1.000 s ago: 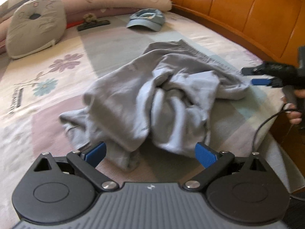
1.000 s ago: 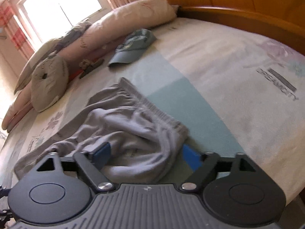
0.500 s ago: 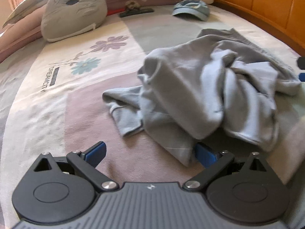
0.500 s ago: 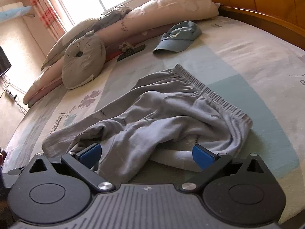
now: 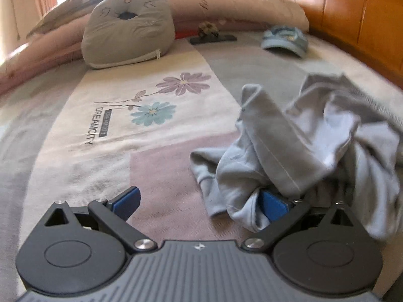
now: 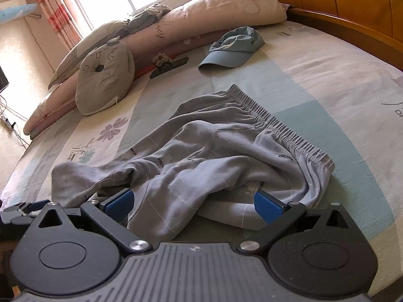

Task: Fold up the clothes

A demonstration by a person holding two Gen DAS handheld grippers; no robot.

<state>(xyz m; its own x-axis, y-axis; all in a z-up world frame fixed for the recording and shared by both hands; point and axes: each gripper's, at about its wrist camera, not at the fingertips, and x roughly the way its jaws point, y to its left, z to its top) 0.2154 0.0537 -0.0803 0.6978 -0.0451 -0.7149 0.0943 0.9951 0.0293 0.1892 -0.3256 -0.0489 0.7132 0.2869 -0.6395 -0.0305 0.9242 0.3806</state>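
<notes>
Here the grey shorts (image 6: 201, 156) lay crumpled on the bed (image 6: 327, 80), their elastic waistband running away ahead and to the right of the right gripper (image 6: 194, 202), whose jaws stood wide with loose cloth between them, unclamped. The left gripper (image 5: 200, 201), also released, had a leg end bunched against its right finger. Both were close. A blue cap (image 6: 234, 47) and grey cushion (image 6: 105, 75) lay well beyond, obstructing nothing.

Left gripper (image 5: 200, 202) jaws spread wide, right gripper (image 6: 194, 202) jaws fully apart, both angled downward
</notes>
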